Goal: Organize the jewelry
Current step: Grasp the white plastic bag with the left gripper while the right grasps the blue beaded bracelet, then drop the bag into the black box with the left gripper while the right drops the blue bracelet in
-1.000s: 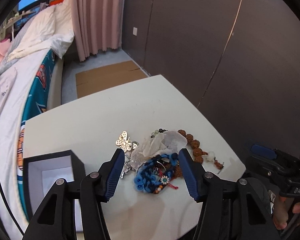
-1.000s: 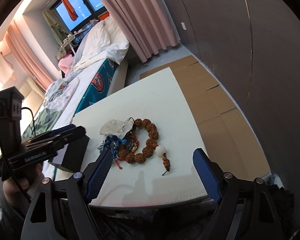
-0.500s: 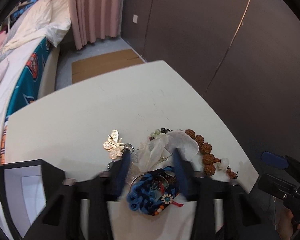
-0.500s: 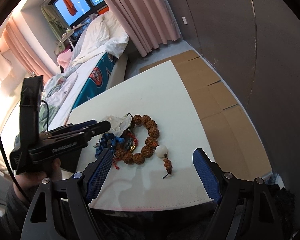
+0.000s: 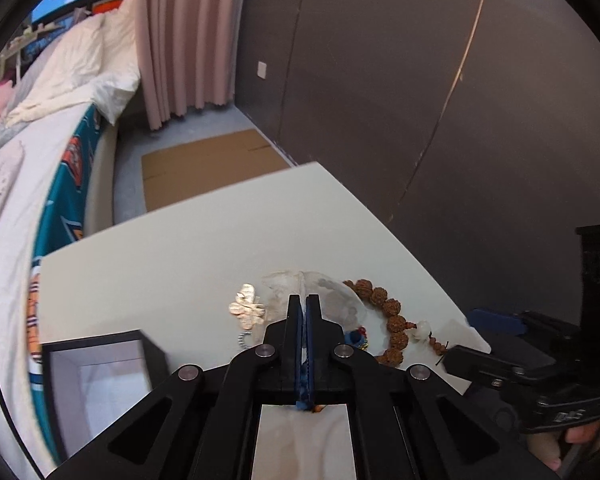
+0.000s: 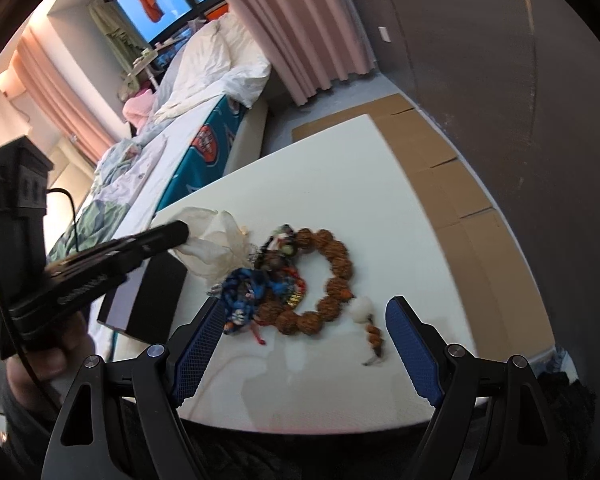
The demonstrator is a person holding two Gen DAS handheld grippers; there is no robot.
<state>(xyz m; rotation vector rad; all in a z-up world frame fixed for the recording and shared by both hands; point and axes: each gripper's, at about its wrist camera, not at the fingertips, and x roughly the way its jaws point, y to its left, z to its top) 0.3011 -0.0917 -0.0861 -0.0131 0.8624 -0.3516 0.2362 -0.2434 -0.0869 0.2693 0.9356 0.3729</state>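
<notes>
Through my left wrist camera, my left claw (image 5: 304, 308) is pinched fully together, blue pads meeting with no gap, tips over the sheer white pouch (image 5: 332, 296) near the table's near right corner. From here I cannot tell whether fabric is caught between the pads. A gold butterfly brooch (image 5: 247, 307) lies just left of the pouch on the white table (image 5: 180, 256), with a small beaded chain (image 5: 244, 338) beneath it. To the right, the brown bead bracelet (image 5: 392, 320) curves toward the right edge, its white bead (image 5: 422, 328) near the tail end. The open black box (image 5: 100, 376) with a pale lining sits at the near left corner. My right claw's black body (image 5: 532, 364) shows low on the right.

Through my right wrist camera, my right claw (image 6: 304, 344) stands wide open and grips nothing, its blue pads (image 6: 414, 356) spread above the near edge on either side of the jewelry heap. The left claw's tips (image 6: 172, 236) are closed on the pouch (image 6: 216, 240), which bunches up from the table at the heap's left side. Below it lies the blue knotted bracelet (image 6: 248, 288), touching the brown bead bracelet (image 6: 332, 276), which forms a ring toward the middle of the table (image 6: 340, 184). The black box (image 6: 148, 296) sits by the left edge.
</notes>
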